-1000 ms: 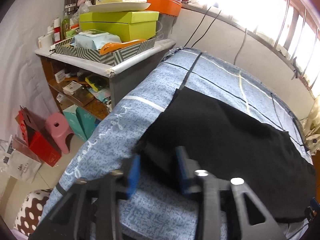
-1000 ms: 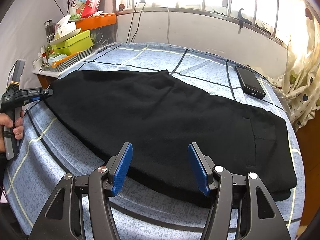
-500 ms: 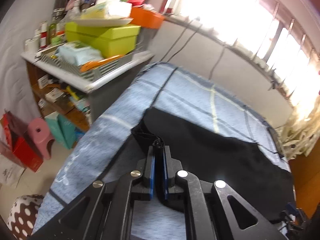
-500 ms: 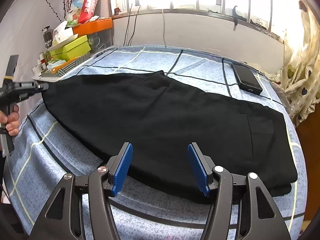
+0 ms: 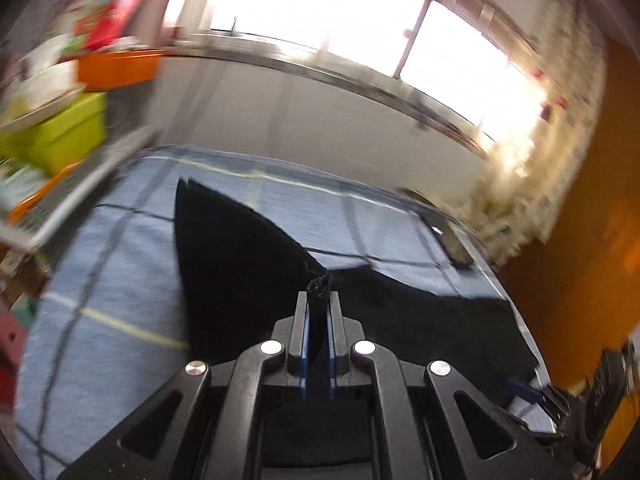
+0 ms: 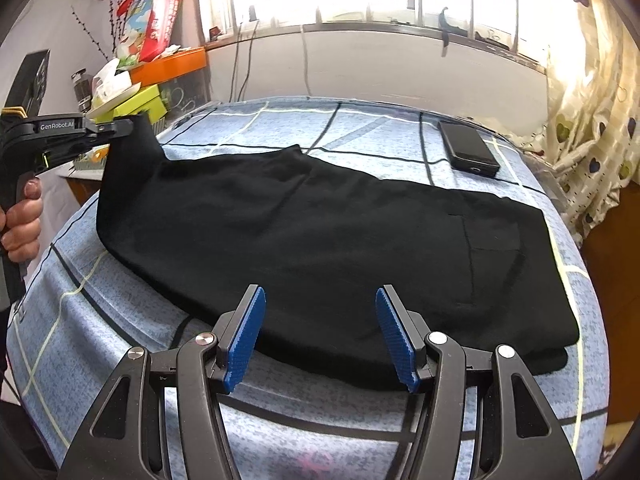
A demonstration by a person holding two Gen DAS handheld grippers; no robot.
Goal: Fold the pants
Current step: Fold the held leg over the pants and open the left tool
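Observation:
Black pants [image 6: 320, 236] lie lengthwise across a blue checked bed [image 6: 360, 128], waistband and back pocket at the right. My left gripper [image 5: 319, 300] is shut on the leg-hem end of the pants [image 5: 240, 256] and holds it lifted off the bed; it also shows in the right wrist view [image 6: 120, 128] at the far left, with the cloth hanging from it. My right gripper [image 6: 320, 336] is open and empty, hovering just above the near edge of the pants at their middle.
A black phone [image 6: 468, 148] lies on the bed at the back right. A cluttered shelf with green boxes [image 6: 140, 104] and an orange tray [image 6: 172, 66] stands left of the bed. A curtain [image 6: 588, 120] hangs at the right; a windowed wall runs behind.
My left gripper closed on the leg-hem end of the pants, then lifted it up off the bed and swung toward the right. My right gripper stayed open in place.

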